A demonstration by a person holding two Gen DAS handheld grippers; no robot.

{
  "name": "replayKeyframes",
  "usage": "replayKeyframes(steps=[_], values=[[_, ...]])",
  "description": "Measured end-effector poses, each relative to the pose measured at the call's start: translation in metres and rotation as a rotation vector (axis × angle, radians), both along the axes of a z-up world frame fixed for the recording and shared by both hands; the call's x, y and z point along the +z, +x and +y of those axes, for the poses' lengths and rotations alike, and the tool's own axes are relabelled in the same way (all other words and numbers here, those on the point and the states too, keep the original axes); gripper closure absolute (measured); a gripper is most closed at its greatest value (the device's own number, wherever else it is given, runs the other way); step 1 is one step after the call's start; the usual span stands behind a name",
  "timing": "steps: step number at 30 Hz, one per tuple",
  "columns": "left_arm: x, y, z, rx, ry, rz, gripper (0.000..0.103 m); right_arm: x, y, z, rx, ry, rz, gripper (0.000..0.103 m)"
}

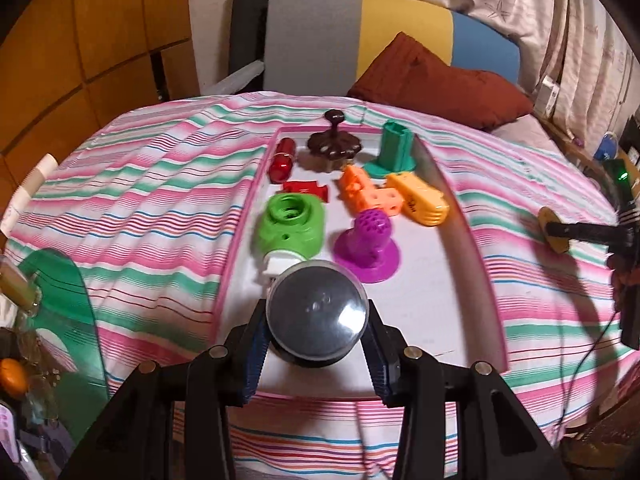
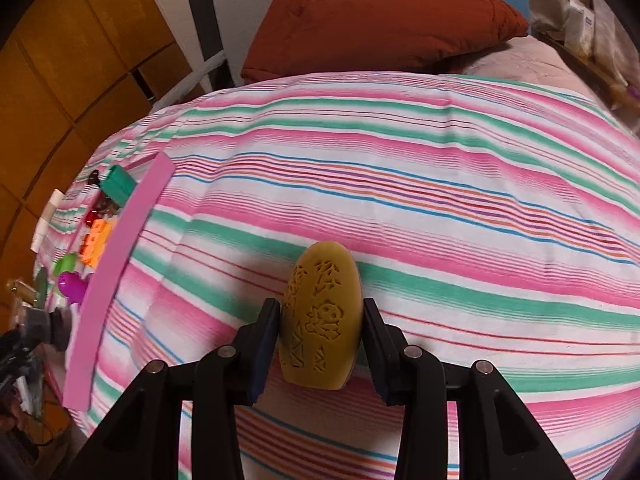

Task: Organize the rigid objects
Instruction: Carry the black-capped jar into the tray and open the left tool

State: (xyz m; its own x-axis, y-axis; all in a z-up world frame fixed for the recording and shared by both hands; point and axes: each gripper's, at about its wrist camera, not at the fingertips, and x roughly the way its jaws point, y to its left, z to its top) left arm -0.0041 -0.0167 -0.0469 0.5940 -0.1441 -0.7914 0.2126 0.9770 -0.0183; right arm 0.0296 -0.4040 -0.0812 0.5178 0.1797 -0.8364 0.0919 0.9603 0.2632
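My left gripper is shut on a dark dome under a clear cover, low over the near end of a white tray with a pink rim. In the tray lie a lime green piece, a purple piece, an orange block, a yellow piece, a red cylinder, a brown knob and a teal stand. My right gripper is shut on a mustard oval piece with embossed marks, over the striped cloth to the right of the tray.
A striped cloth covers the round table. A red-brown cushion and a grey, yellow and blue chair back stand behind. A green translucent sheet and clutter sit at the left edge; cables hang at the right.
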Motion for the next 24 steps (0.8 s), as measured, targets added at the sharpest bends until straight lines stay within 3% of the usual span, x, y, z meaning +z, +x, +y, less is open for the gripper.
replayKeyframes(steps=[3,9,11,13,17,21,24], values=[[-0.004,0.001,0.007,0.019,0.0,0.008,0.059,0.01,-0.001,0.01,0.029,-0.002,-0.038,0.074],[-0.01,-0.001,0.014,0.01,-0.069,0.04,0.055,0.011,-0.002,0.01,-0.016,0.003,-0.042,0.073],[-0.01,-0.004,0.014,-0.017,-0.106,0.042,0.053,0.01,-0.001,0.009,-0.012,-0.008,-0.047,0.063],[-0.011,-0.006,0.012,-0.037,-0.12,0.04,0.053,0.007,-0.002,0.011,0.0,-0.027,-0.05,0.044],[-0.012,-0.007,0.011,-0.039,-0.112,0.039,0.053,-0.004,0.005,0.022,0.031,-0.111,-0.027,0.046],[-0.008,-0.008,0.018,-0.022,-0.128,0.033,0.053,-0.009,0.008,0.025,0.047,-0.189,-0.023,0.059],[-0.006,-0.01,0.024,-0.011,-0.144,0.024,0.053,-0.008,0.008,0.03,0.077,-0.231,-0.03,0.059]])
